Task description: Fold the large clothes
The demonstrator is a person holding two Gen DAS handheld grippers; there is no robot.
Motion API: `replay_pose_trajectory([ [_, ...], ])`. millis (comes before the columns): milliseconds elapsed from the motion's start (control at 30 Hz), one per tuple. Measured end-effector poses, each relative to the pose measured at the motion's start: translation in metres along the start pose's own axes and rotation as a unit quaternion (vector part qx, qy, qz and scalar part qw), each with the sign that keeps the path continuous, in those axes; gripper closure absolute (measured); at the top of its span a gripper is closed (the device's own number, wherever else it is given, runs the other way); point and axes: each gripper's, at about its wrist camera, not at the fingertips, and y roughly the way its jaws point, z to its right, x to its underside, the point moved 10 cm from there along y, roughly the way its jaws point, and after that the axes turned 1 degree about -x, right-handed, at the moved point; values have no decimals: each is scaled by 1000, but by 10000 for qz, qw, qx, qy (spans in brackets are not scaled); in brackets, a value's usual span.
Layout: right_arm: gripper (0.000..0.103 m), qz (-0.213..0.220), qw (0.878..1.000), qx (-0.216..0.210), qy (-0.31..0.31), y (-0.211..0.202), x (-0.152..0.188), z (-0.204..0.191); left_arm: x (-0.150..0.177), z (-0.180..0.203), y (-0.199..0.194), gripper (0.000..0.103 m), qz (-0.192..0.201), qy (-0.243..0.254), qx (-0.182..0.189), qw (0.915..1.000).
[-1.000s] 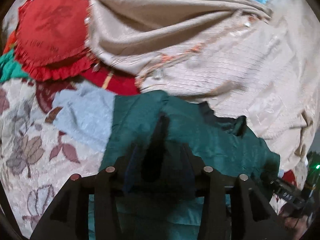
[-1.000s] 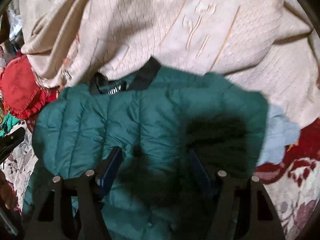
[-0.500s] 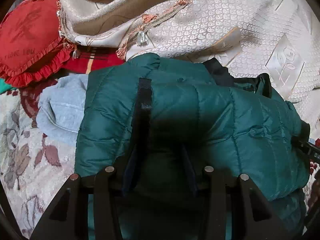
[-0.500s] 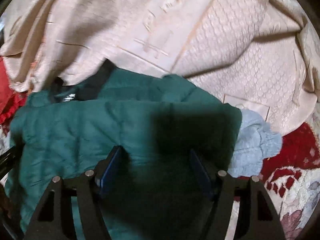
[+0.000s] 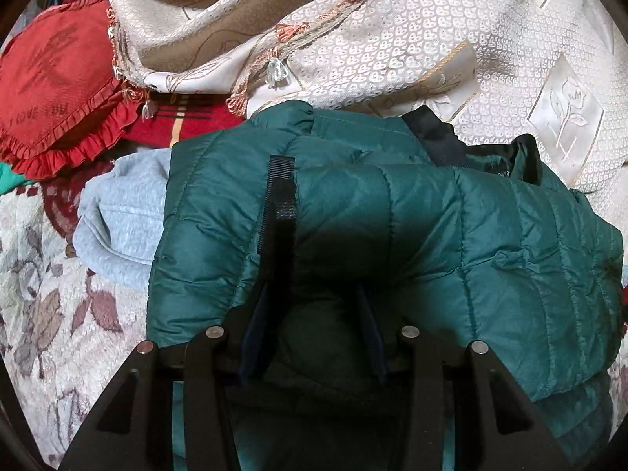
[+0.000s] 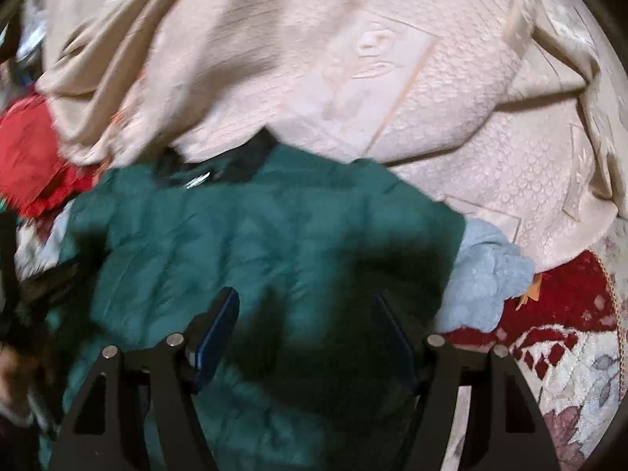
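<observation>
Lying folded on a grey sweatshirt atop the floral rug, the green puffer jacket butts against a cream embroidered bedspread, with a red frilled cushion off to the left. The left gripper clenches a fold of the jacket. The right gripper stands released, its fingers spread over the quilted fabric in a blurred view.

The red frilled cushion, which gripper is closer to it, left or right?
Left, probably. The red frilled cushion lies just ahead-left of the left gripper. From the right gripper, it sits past the green quilted puffer jacket, at the blurred far-left edge.
</observation>
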Motion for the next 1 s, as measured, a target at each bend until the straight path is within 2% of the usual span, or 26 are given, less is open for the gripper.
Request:
replay_pose_trajectory([
  [67, 30, -162, 9998, -82, -112, 5, 12, -9, 0, 0, 0, 77, 7, 21, -20, 10000],
  [167, 30, -403, 9988, 216, -195, 31, 25, -4, 1, 2, -1, 76, 46, 83, -62, 9999],
  [300, 30, -501, 9985, 172, 145, 60, 24, 8, 1, 2, 0, 75, 64, 134, -85, 9999],
  [567, 29, -249, 9997, 62, 35, 14, 25, -4, 3, 1, 2, 74, 117, 186, -135, 9997],
  [700, 29, -598, 9978, 290, -47, 36, 43, 2, 3, 1, 0, 73, 162, 209, -131, 9996],
  [767, 29, -588, 9976, 364, -84, 44, 43, 3, 4, 0, -5, 73, 131, 227, -133, 9996],
  [1000, 27, -400, 9989, 199, 127, 6, 35, -3, 15, -8, -41, 73, 172, 324, -89, 9993],
])
